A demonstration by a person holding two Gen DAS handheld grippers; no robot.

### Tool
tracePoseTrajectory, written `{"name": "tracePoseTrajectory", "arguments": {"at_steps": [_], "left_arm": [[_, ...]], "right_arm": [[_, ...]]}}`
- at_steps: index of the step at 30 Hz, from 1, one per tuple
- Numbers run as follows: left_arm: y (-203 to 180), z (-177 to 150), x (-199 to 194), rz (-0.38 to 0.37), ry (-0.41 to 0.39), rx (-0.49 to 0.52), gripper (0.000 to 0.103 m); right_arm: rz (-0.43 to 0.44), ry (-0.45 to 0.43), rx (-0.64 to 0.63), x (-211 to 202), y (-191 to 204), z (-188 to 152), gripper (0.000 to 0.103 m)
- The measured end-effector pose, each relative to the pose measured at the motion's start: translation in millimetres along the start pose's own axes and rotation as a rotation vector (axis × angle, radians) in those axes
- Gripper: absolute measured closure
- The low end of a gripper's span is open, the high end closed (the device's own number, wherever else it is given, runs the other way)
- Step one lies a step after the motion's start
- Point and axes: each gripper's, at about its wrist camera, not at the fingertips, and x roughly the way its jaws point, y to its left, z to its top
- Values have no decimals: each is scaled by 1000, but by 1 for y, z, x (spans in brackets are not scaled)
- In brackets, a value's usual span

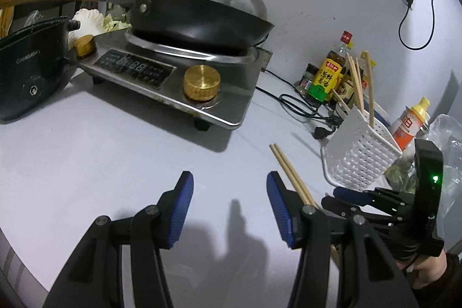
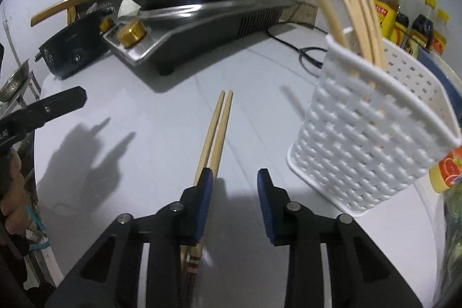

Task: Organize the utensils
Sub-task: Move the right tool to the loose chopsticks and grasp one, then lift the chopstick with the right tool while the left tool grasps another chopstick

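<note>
Both grippers hang over the pale countertop (image 1: 101,152): the left gripper (image 1: 229,192) stands half-wide with nothing between its blue pads, and the right gripper (image 2: 234,192) is narrower, jaws apart. A pair of chopsticks (image 2: 218,129) lies flat on the counter under the right gripper's left finger (image 2: 202,204), apparently not clamped. Just beside stands the white perforated utensil holder (image 2: 361,140), tilted, with more chopsticks (image 2: 358,16) inside it.
</note>
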Motion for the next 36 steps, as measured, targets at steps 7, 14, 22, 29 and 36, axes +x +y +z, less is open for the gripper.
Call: {"name": "tracePoseTrajectory", "arguments": {"at_steps": [7,14,22,29,36], "left_arm": [[4,0,3,2,8,-13,51],[1,-1,5,8,19,-11,51],[-11,-3,12,15,41,15,51],[-35,-7,22,12,82,61,51],[-71,-13,38,11,124,131,51]], "right_arm": [[12,20,-11,13,4,1,80],[27,39,-25,22,11,4,85],[49,21,-44,16,8,1,97],[76,-34,-45,-8,0,-1,97],[106,-100,-29,-38,-15,-7,97]]}}
